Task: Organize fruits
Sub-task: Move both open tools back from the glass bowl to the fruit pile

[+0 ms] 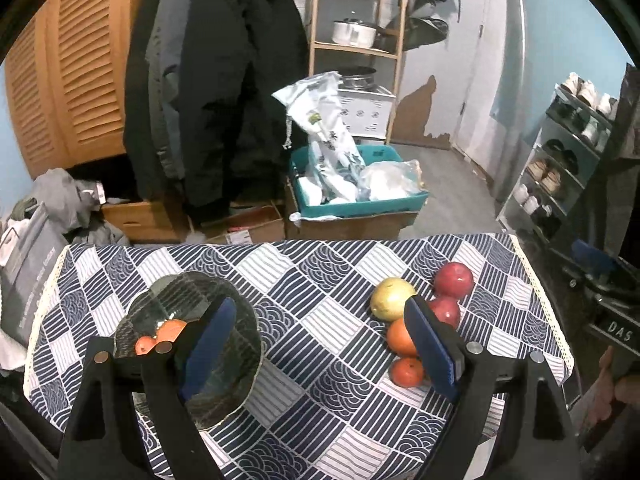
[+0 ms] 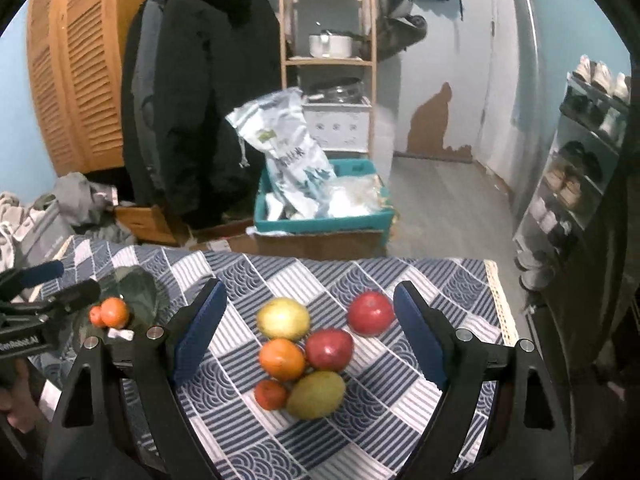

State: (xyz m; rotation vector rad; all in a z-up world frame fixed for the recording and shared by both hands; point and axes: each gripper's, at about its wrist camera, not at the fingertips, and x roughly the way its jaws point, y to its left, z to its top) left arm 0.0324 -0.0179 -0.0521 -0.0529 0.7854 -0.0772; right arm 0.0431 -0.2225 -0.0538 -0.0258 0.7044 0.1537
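A dark glass bowl [image 1: 224, 300] on the left of the table holds two orange fruits [image 1: 168, 330]. My left gripper [image 1: 320, 352] hovers open between the bowl and the loose fruit with nothing in it; it also shows in the right wrist view [image 2: 70, 280] beside the bowl [image 2: 136, 290]. The pile on the right has a yellow fruit [image 2: 283, 318], two red apples [image 2: 370, 313] [image 2: 329, 349], an orange [image 2: 282, 359], a small tangerine [image 2: 271, 394] and a green-yellow mango [image 2: 316, 394]. My right gripper [image 2: 310, 336] stands open above this pile, touching none of it.
A blue and white patterned cloth [image 1: 320, 280] covers the table. Behind its far edge are cardboard boxes and a teal crate [image 1: 360, 200] with bags. Coats hang at the back left. A shoe rack [image 1: 560, 160] stands on the right.
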